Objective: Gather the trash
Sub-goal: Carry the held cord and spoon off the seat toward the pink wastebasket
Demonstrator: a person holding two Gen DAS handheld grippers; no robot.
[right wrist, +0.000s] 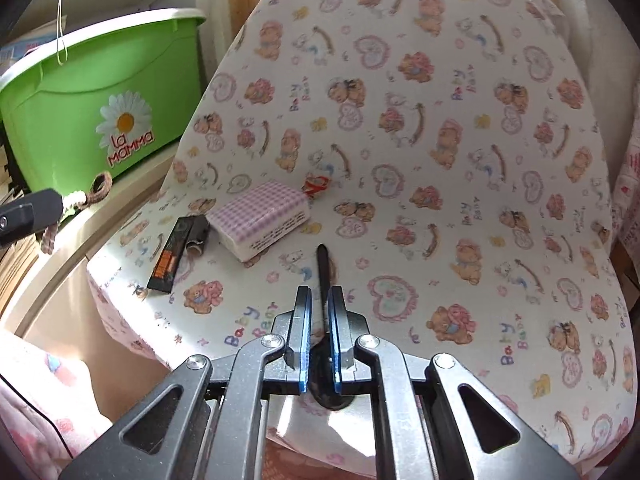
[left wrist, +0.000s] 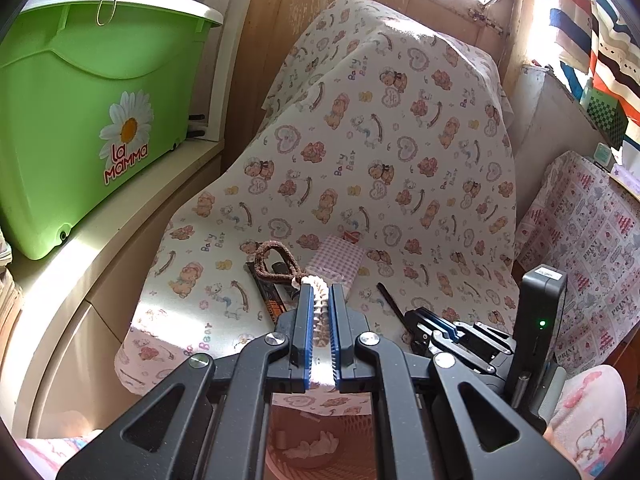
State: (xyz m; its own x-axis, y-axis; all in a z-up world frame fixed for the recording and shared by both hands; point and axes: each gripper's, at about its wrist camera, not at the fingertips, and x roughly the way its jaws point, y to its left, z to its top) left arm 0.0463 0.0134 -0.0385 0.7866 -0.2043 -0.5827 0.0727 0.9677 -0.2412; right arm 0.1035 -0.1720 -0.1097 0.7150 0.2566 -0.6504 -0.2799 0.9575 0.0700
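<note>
In the left wrist view, the left tool (left wrist: pixel 320 292) is seen clenched on a cream and brown braided cord (left wrist: pixel 318 312), which is pinched between the blue-lined fingers (left wrist: pixel 307 320). The cord's brown loop (left wrist: pixel 276 262) sticks out just beyond the fingertips, up and to their left. Past that loop, partly hidden by it, a dark wrapper with orange print (left wrist: pixel 270 300) lies on the bear-print cloth (left wrist: pixel 380 160) that covers the tabletop. A pink checked tissue pack (left wrist: pixel 336 258) is seen straight ahead of the tool, with a small red scrap (left wrist: pixel 352 236) just behind the pack. To the right of the tool, a thin black stick (left wrist: pixel 390 300) lies on the cloth, and the right tool (left wrist: pixel 424 322) is seen at its near end. A green tub (left wrist: pixel 80 120) stands well off to the left on a shelf.

In the right wrist view, the right tool (right wrist: pixel 320 296) is nearly closed, and the black stick (right wrist: pixel 323 272) runs back between its fingers; it appears to be gripped, though contact of the pads is not plainly shown. The tissue pack (right wrist: pixel 264 216) lies ahead and to the left, the dark wrapper (right wrist: pixel 172 256) further left, and the red scrap (right wrist: pixel 316 188) beyond the pack. The left tool (right wrist: pixel 28 212) enters at the far left edge with the cord (right wrist: pixel 90 194) hanging from it.
</note>
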